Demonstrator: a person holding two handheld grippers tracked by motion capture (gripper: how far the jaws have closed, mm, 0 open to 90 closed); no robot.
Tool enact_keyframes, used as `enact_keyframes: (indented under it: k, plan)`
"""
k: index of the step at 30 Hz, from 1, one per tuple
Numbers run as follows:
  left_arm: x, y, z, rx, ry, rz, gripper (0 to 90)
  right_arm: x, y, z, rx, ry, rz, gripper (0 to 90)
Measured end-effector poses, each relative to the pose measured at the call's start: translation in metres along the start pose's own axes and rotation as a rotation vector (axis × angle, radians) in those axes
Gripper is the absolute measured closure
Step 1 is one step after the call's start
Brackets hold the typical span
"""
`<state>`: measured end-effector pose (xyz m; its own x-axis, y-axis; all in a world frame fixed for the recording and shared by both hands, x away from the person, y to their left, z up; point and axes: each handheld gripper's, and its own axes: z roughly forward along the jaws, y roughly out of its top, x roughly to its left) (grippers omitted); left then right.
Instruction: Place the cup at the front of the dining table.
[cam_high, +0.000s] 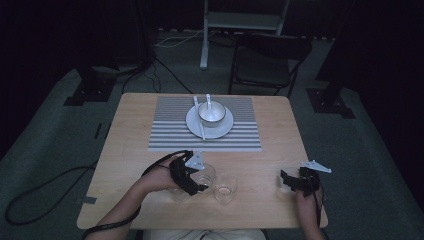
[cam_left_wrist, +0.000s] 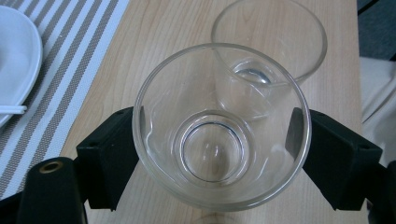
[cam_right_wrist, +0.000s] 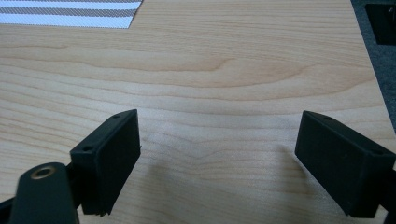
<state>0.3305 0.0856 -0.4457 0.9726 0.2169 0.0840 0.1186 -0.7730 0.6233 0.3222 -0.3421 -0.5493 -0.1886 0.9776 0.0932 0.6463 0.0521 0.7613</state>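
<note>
The left gripper (cam_left_wrist: 219, 154) is clamped on a clear glass (cam_left_wrist: 219, 126), which looks smooth, slippery and easy to break, so holding its sides gently seems best.

The right claw (cam_right_wrist: 217, 161) stands wide open over bare wooden worktop (cam_right_wrist: 224, 70); a striped mat (cam_right_wrist: 70, 11) lies toward the far left corner.

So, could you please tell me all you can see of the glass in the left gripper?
The glass is a clear, empty tumbler with a thick round base and a wider rim. It stands upright near the table's front edge, clamped on both sides by the left gripper. A second glass stands close beside it.
</note>
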Motion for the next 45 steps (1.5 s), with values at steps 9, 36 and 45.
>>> enact_keyframes:
  k: [9,36,45]
  plan:
    - [0.011,0.001,-0.009,-0.02,0.046,-0.03,18.6,0.0,0.0,0.0,-0.001,0.0,0.001,13.6]
    - [0.051,-0.021,-0.029,-0.054,0.206,-0.162,18.7,0.0,0.0,0.0,-0.002,0.001,0.001,13.6]
    - [0.07,-0.036,-0.03,-0.078,0.294,-0.253,18.7,0.0,0.0,0.0,0.001,-0.001,0.0,13.6]
